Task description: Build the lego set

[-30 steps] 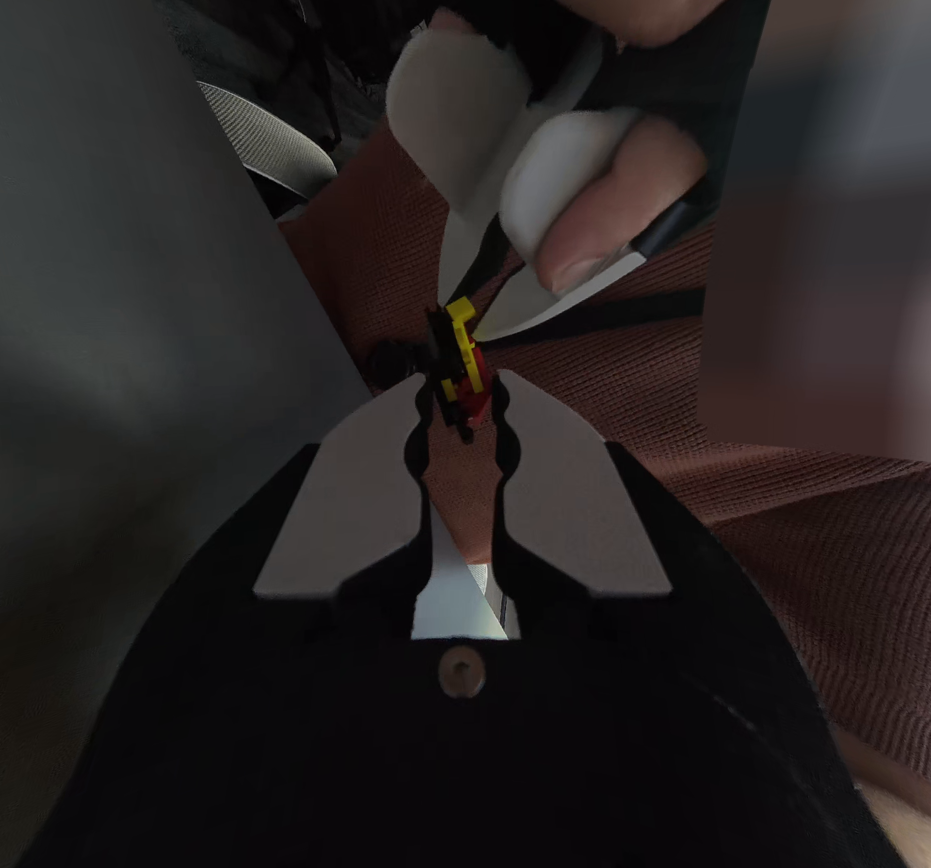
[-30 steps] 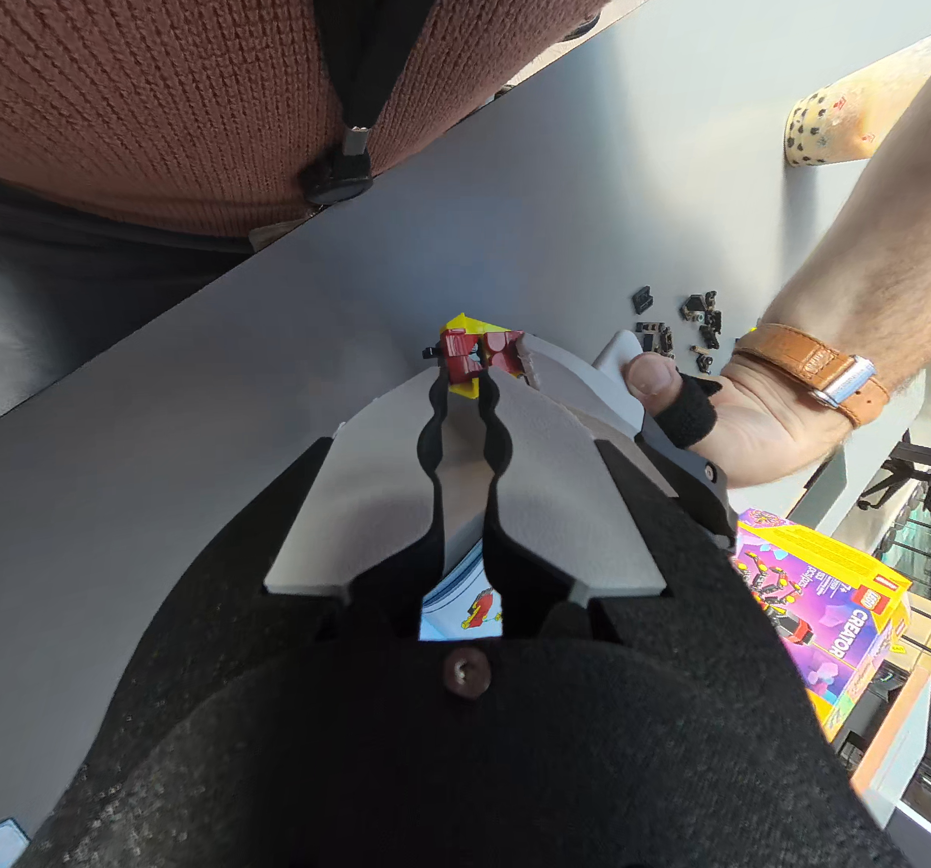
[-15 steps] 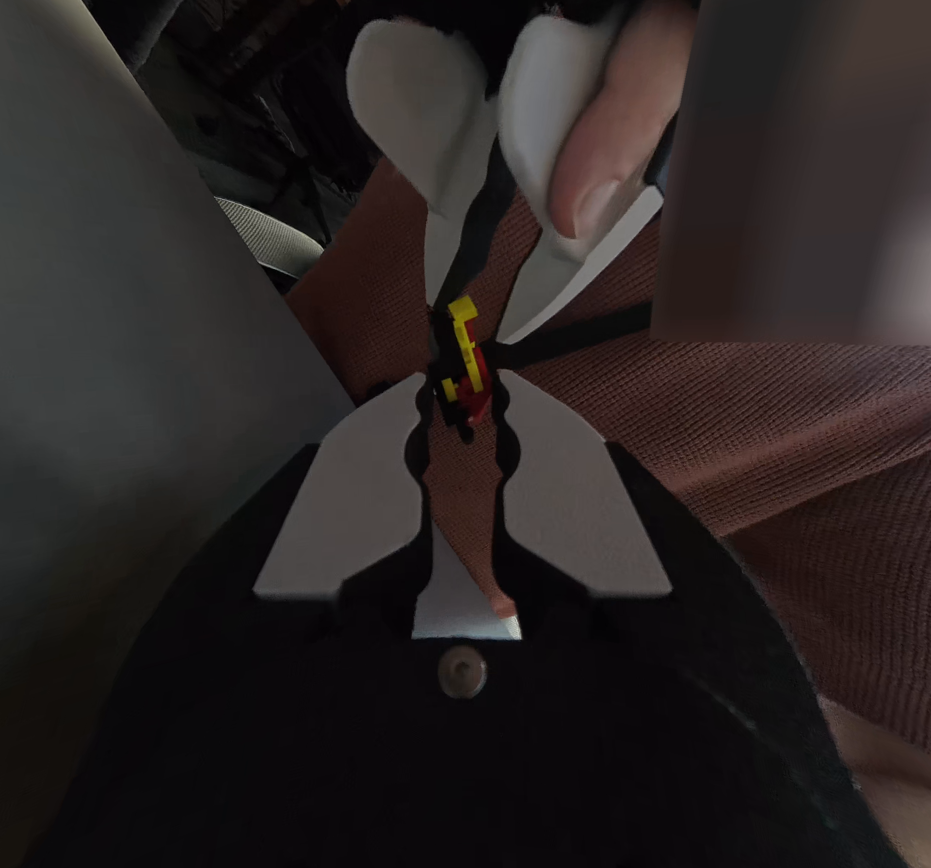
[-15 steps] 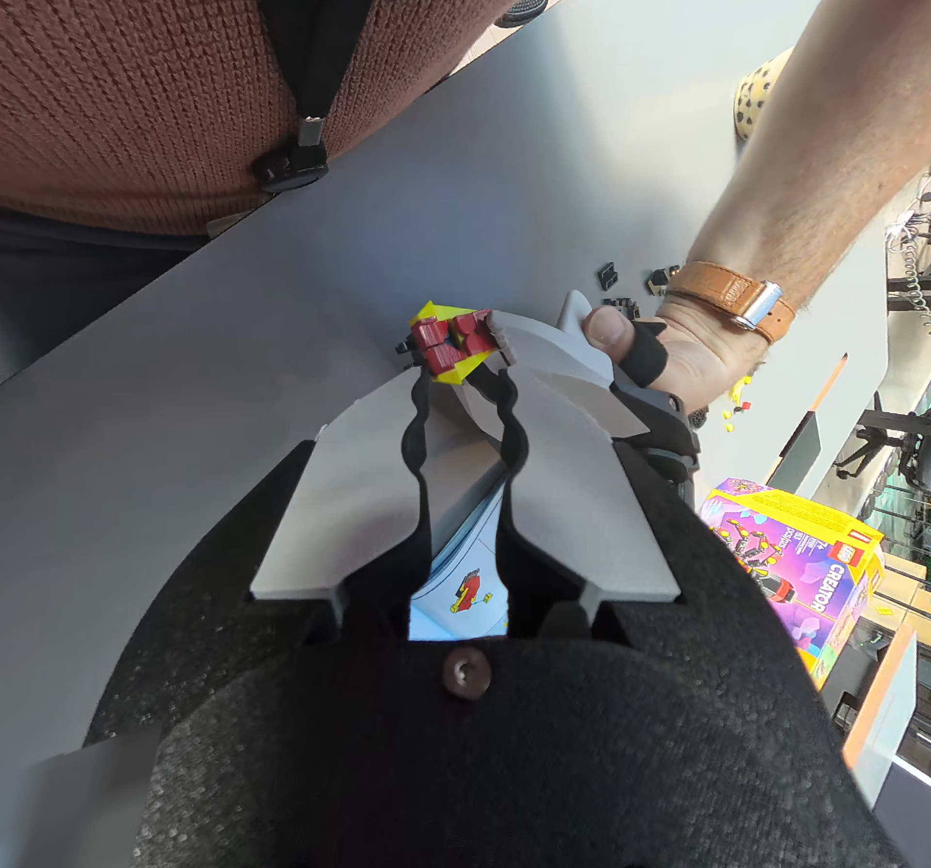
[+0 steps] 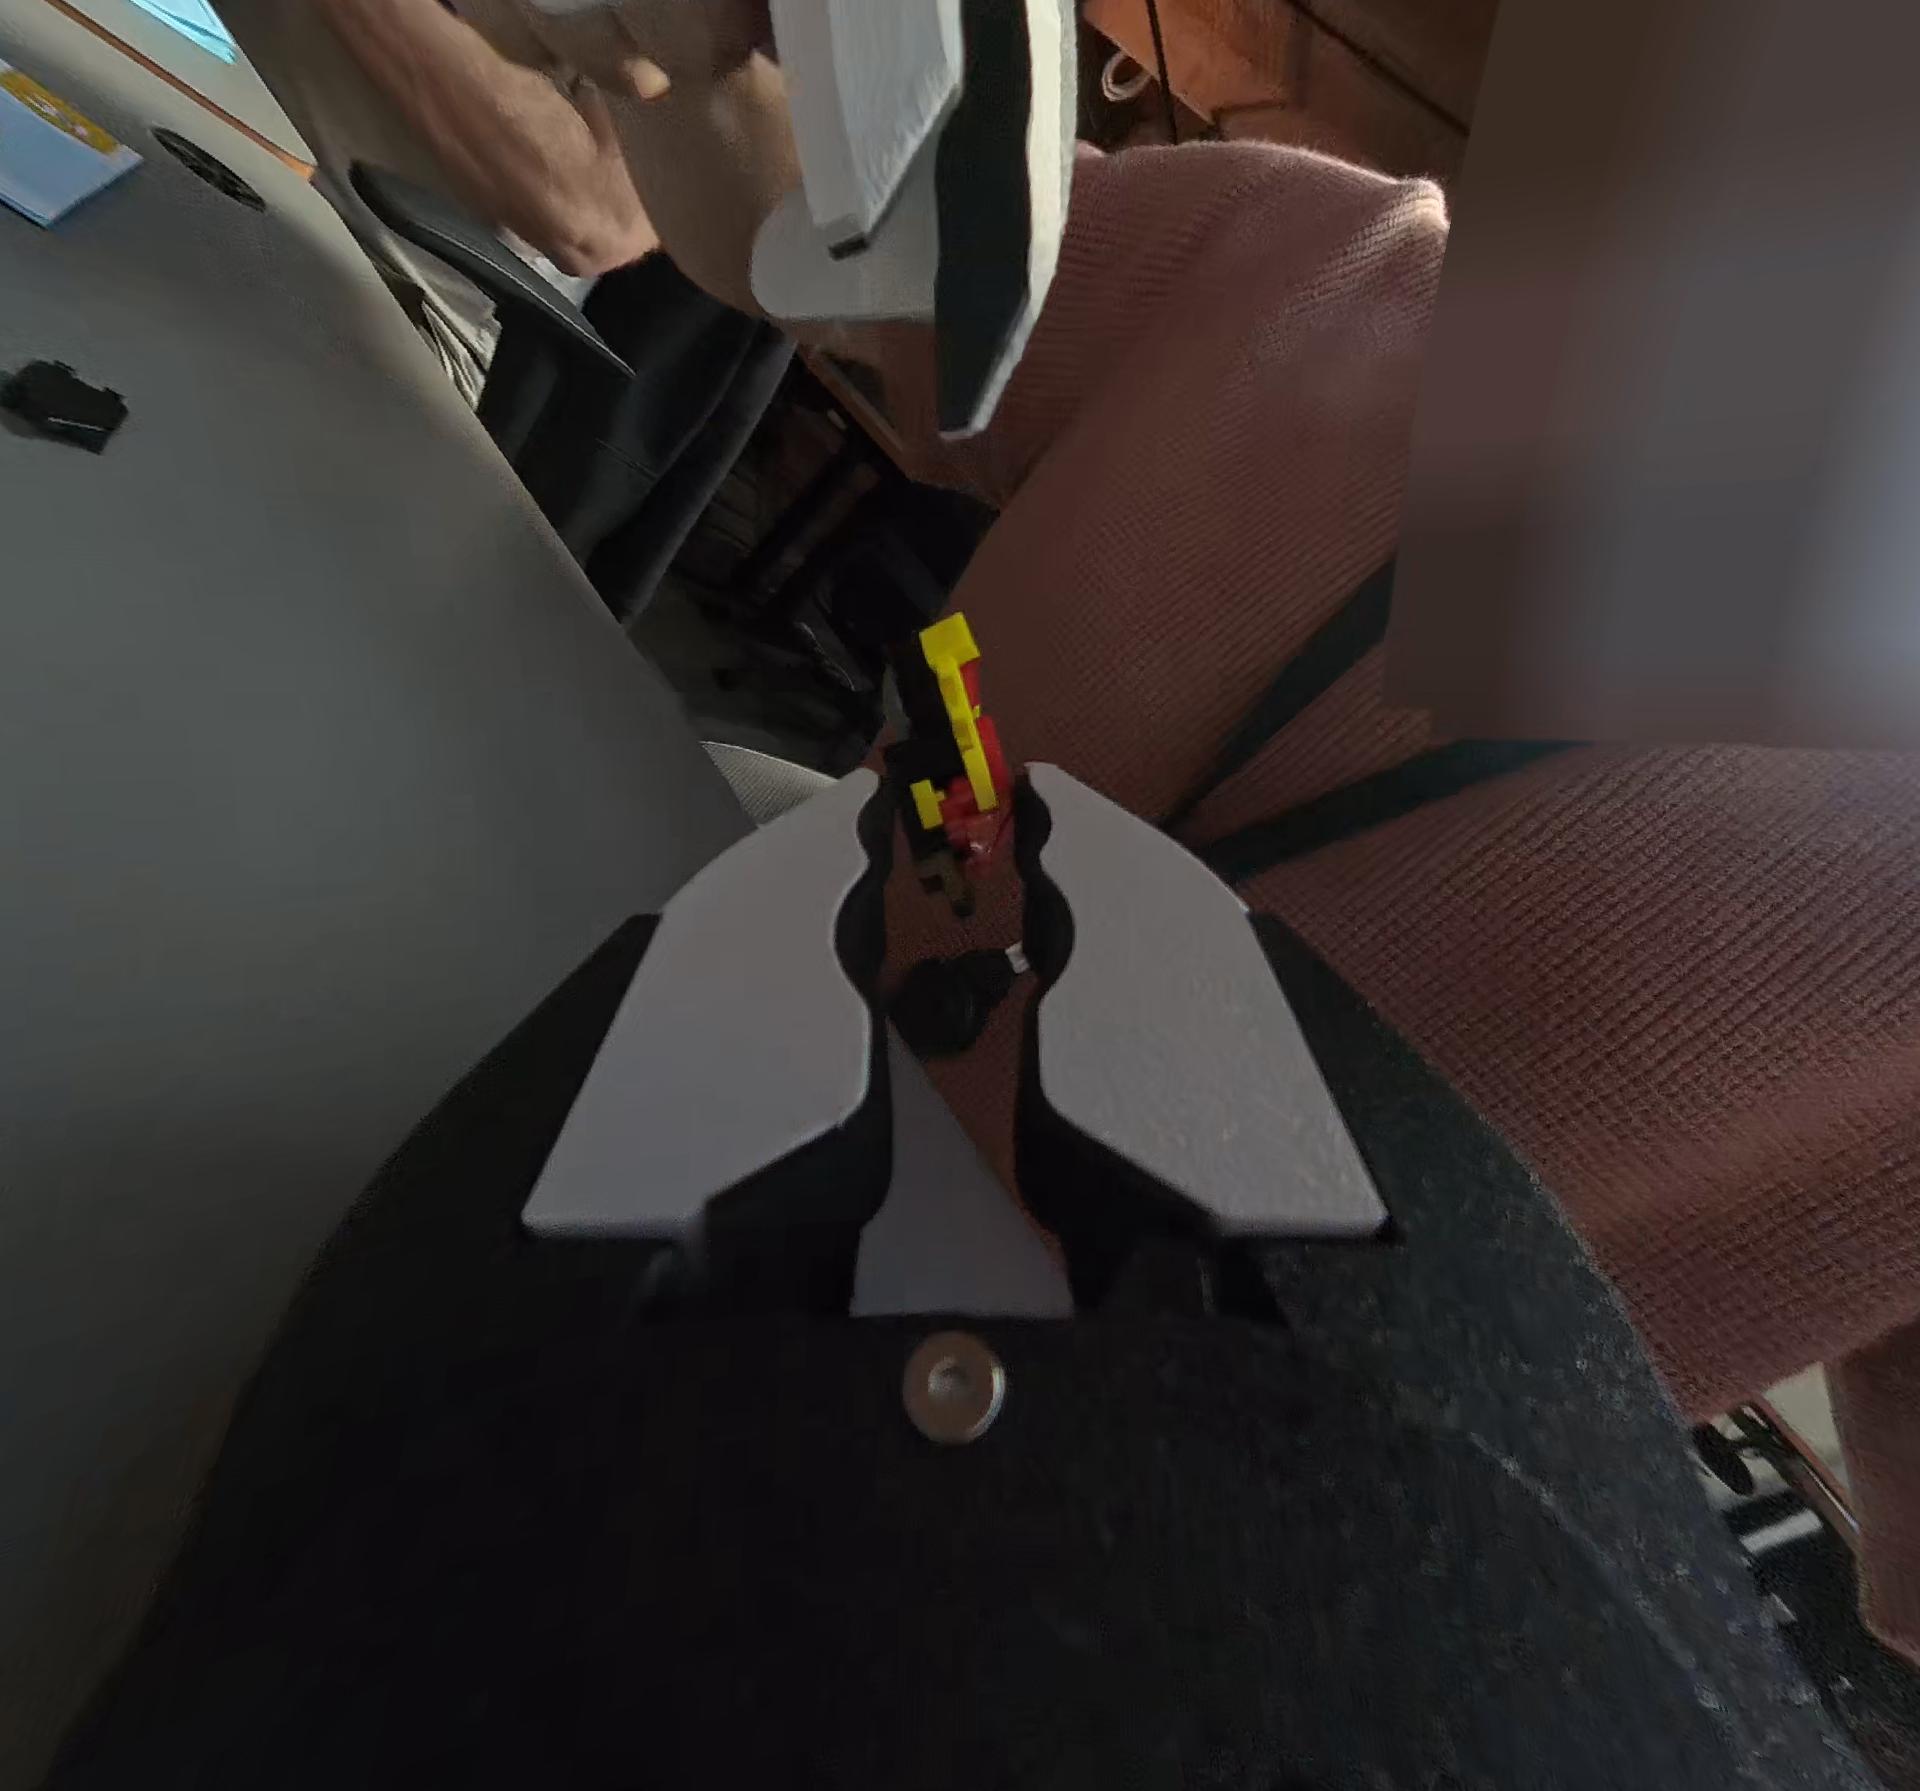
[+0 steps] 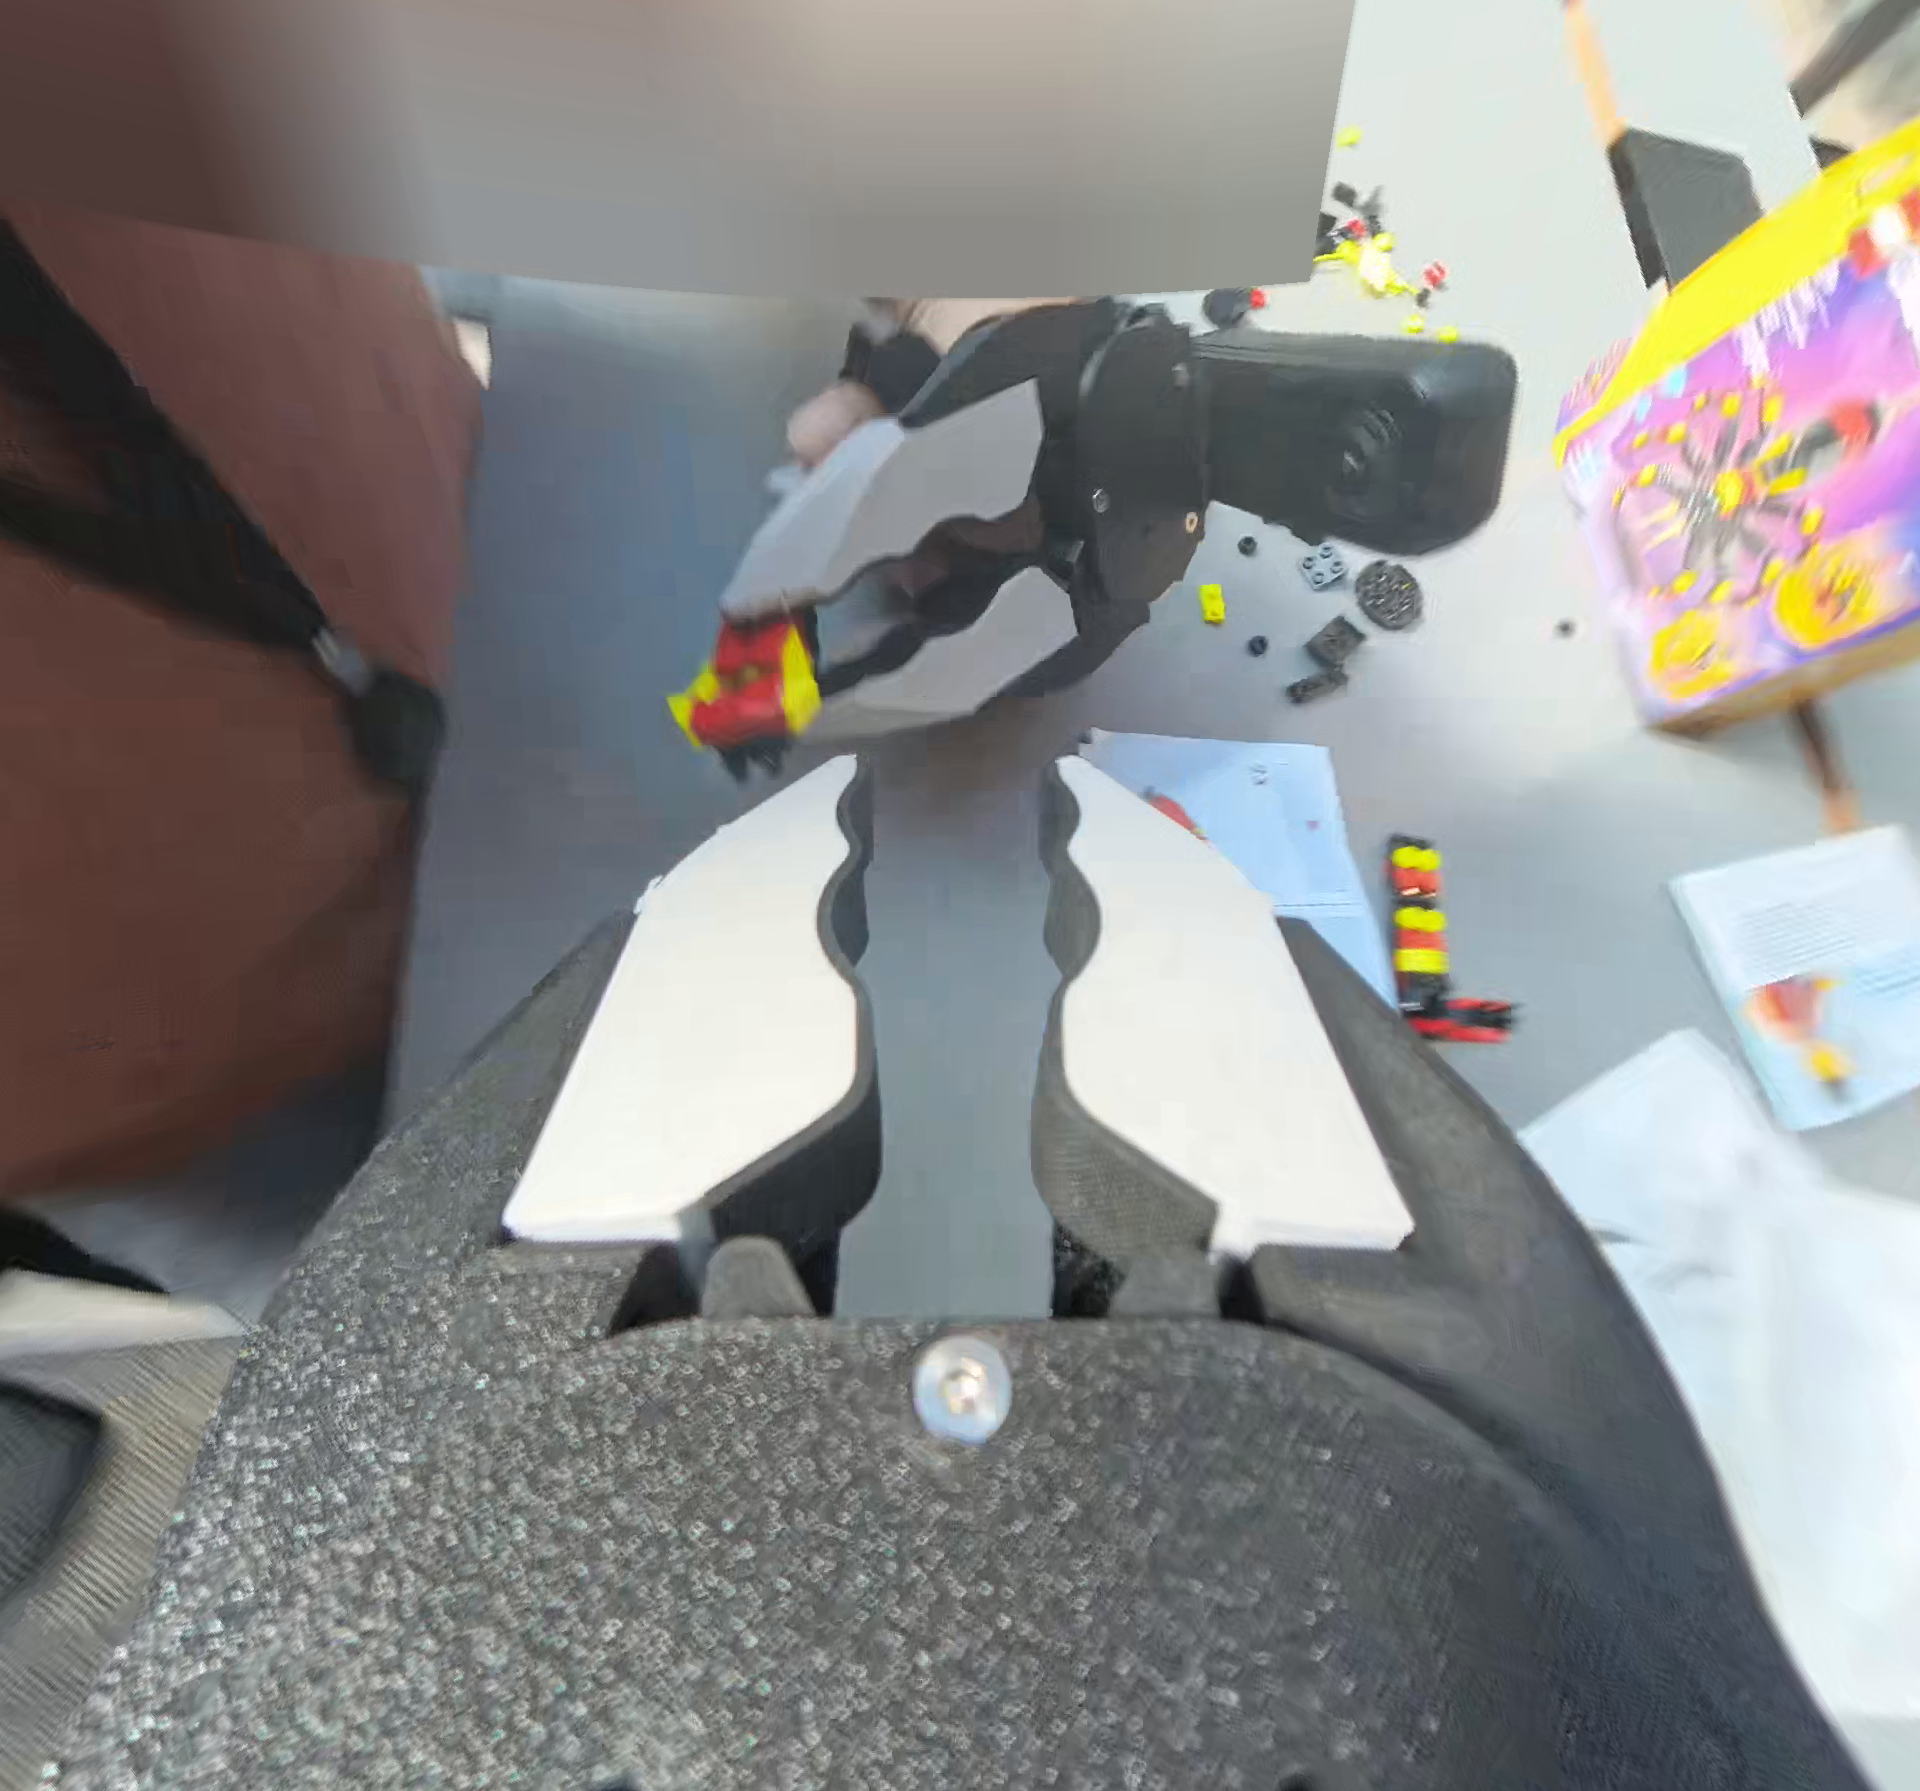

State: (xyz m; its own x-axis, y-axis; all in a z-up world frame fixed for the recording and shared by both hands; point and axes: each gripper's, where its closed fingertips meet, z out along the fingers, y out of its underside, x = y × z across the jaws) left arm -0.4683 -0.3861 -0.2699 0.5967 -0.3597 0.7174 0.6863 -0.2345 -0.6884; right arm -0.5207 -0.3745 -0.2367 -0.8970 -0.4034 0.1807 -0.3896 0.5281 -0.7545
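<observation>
My left gripper [image 5: 951, 791] is shut on a small red, yellow and black lego assembly [image 5: 956, 744] and holds it in the air beside the grey table [image 5: 260, 702], in front of a person's brown sweater. The right wrist view shows that gripper [image 6: 790, 661] ahead with the assembly [image 6: 748, 692] at its tips. My right gripper [image 6: 956, 770] is open and empty, a short way back from the assembly. In the left wrist view it [image 5: 904, 339] hangs high above the assembly.
On the table [image 6: 1507, 754] lie a second red, yellow and black assembly [image 6: 1418, 931], an open instruction booklet [image 6: 1257, 827], a leaflet [image 6: 1829, 962], a purple and yellow lego box [image 6: 1766, 442], loose dark pieces [image 6: 1335, 640] and small yellow and red pieces [image 6: 1371, 261]. A clear bag [image 6: 1714, 1274] lies at the right. One gripper's finger ends stand about 6 centimetres off the other's.
My right gripper has let go of the assembly, opened and pulled up and away from it. My left gripper still holds the assembly.
</observation>
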